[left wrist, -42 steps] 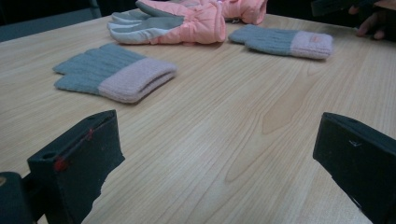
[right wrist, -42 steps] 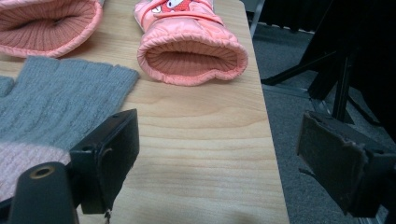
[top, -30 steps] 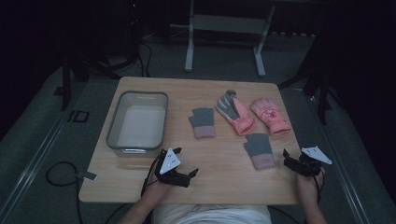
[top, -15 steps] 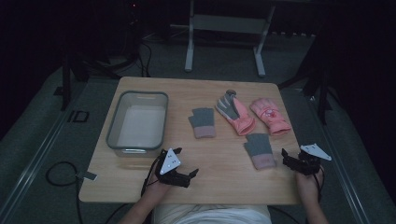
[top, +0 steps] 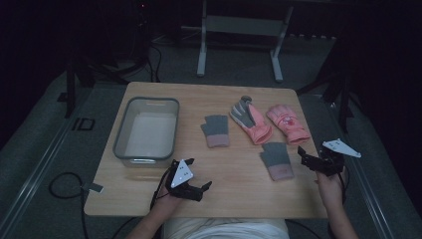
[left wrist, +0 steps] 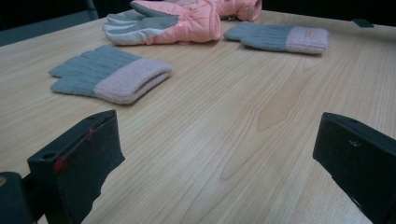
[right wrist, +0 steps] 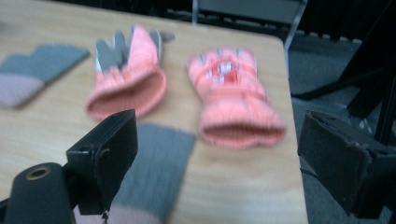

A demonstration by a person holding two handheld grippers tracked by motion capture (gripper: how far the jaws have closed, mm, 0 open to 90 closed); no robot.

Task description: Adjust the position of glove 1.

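Hovering right hand-held gripper (top: 309, 160), jaws apart, near grey knit glove with pink cuff (top: 275, 160); shallow pinch risks slipping. Left hand-held gripper (top: 203, 187) jaws apart.

On the wooden table (top: 239, 196) lie two grey knit gloves (top: 216, 130) and two pink gloves (top: 287, 124) beside a clear tub (top: 119, 142), while the left gripper (top: 199, 188) and the right gripper (top: 307, 159) sit near the front edge.
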